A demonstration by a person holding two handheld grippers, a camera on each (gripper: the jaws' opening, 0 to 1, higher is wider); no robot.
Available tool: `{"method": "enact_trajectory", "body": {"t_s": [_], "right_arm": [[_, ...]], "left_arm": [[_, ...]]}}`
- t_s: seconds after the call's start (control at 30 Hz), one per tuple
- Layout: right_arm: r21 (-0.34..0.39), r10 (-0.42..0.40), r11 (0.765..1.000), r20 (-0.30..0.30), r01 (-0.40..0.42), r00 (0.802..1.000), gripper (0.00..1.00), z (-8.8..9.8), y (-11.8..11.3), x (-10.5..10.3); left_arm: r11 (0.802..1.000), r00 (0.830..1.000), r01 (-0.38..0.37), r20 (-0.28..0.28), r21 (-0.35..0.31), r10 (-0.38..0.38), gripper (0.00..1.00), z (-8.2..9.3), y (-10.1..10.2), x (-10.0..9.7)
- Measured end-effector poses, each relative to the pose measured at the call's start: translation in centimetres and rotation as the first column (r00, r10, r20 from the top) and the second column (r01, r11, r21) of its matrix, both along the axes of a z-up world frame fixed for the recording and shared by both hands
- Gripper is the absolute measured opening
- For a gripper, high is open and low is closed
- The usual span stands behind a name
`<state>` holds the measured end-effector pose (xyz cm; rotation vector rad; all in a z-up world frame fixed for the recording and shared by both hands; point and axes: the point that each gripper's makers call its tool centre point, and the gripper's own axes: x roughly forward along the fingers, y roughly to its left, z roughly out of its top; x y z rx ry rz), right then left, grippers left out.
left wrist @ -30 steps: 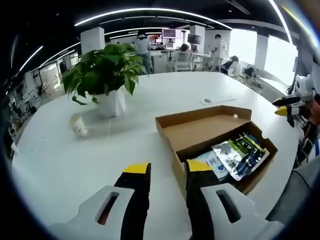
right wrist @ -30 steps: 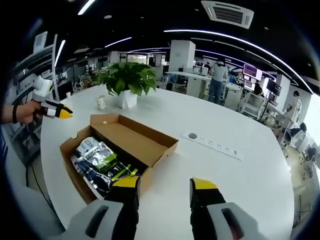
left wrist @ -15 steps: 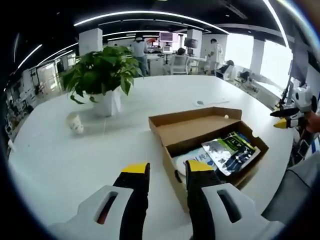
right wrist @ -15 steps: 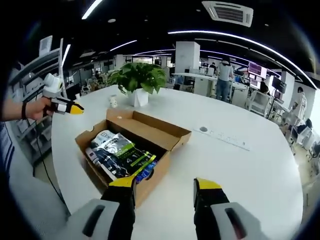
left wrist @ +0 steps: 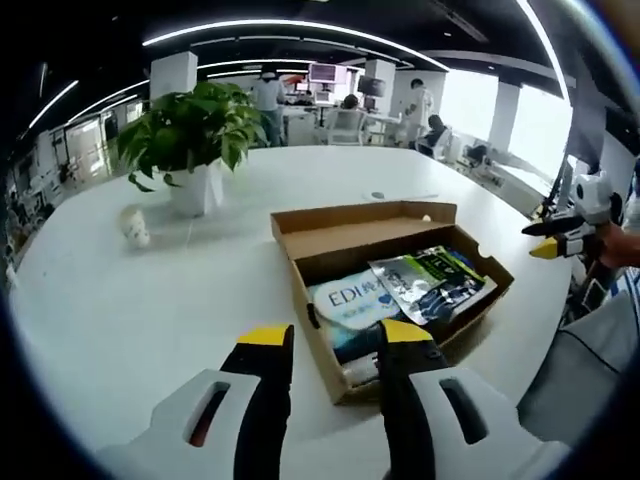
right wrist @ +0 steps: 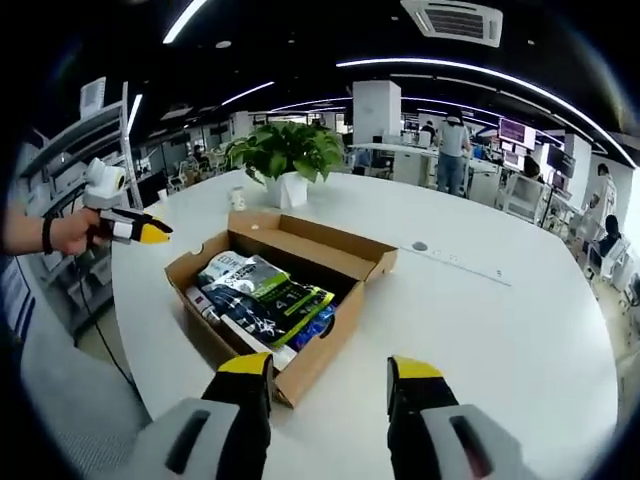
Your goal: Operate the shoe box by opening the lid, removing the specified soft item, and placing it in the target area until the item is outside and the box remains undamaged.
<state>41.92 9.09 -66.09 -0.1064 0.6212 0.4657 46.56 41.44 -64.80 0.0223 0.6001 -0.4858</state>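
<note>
Left gripper [left wrist: 335, 345], jaws spread and empty, hangs just before the box [left wrist: 312, 262]; right gripper [right wrist: 330, 370] likewise. Soft packets [right wrist: 262, 296] lie inside, straight ahead (lid already folded back). A jaw catching the cardboard wall could tear it or drag the box across the worktop [left wrist: 130, 300].

- Our left gripper [left wrist: 334, 342] has black jaws with yellow tips on pale grey slotted mounts.
- Our right gripper [right wrist: 330, 372] matches it.
- A dark band circles our wrist [right wrist: 47, 234].
</note>
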Motion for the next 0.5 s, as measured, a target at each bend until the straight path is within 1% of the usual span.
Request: {"method": "enact_trajectory", "body": {"t_s": [0.1,0.2,0.37,0.43,0.5], "right_arm": [[-0.001,0.002,1.000,-0.004,-0.002,1.000,0.43,-0.2,0.2,-0.1],[0.017,0.002,1.000,-0.017,-0.002,1.000,0.43,-0.7,0.4,-0.2],[0.013,0.010,1.000,-0.024,-0.009,1.000,0.43,-1.0,0.5,-0.5],[0.014,0.010,1.000,-0.023,-0.010,1.000,0.43,-1.0,0.6,-0.6],[0.018,0.009,1.000,-0.025,-0.009,1.000,0.43,-1.0,0.6,-0.8]], "left_arm": [[1.000,1.000,0.013,-0.002,0.009,-0.013,0.33,-0.2,-0.4,-0.1],[1.000,1.000,0.027,-0.002,0.008,-0.027,0.33,0.0,-0.9,0.1],[0.999,0.999,0.051,-0.006,0.004,-0.051,0.33,0.2,-1.9,0.3],[0.998,0.998,0.067,-0.015,-0.012,-0.067,0.33,0.1,-2.5,0.4],[0.997,0.997,0.078,-0.022,-0.010,-0.078,0.33,0.0,-3.2,0.5]]}}
